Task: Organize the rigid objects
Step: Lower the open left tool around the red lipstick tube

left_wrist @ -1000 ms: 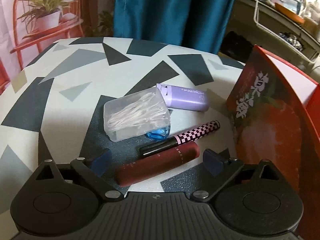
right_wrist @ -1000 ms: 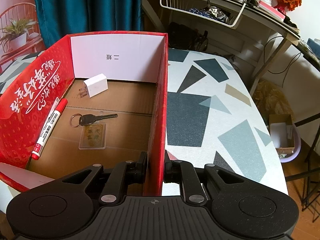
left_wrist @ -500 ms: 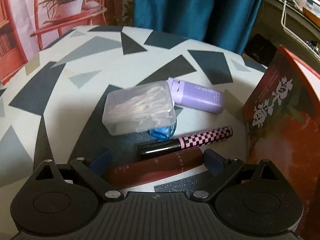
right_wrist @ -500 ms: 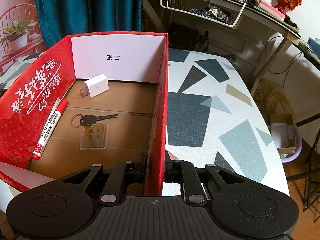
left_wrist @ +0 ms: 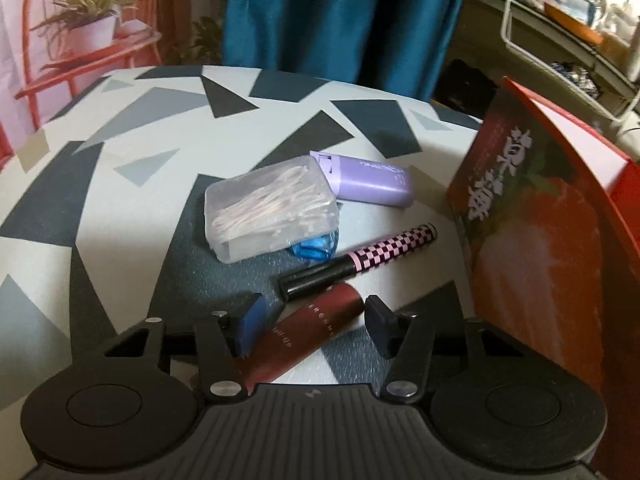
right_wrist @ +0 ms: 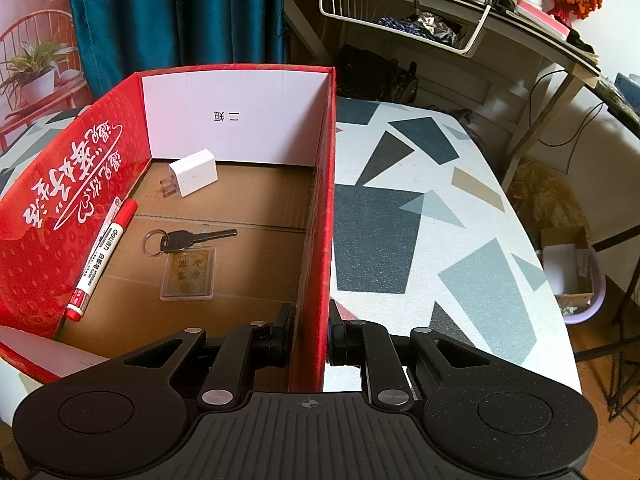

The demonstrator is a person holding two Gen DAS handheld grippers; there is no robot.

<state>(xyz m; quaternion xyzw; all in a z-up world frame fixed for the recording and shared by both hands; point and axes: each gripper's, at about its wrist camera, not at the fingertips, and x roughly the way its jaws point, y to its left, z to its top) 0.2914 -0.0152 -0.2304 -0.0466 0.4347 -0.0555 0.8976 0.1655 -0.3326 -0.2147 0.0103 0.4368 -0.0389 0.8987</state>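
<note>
Near end of dark red tube (left_wrist: 304, 330) behind hand-held gripper body; blue clip (left_wrist: 314, 246) half under clear box (left_wrist: 270, 210).

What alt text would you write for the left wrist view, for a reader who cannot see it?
The left gripper, whose jaws have just been closing, straddles a dark red tube on a patterned table. Beyond lie a checkered pen, a clear box of cotton swabs and a purple case, with a red box at the right.
</note>
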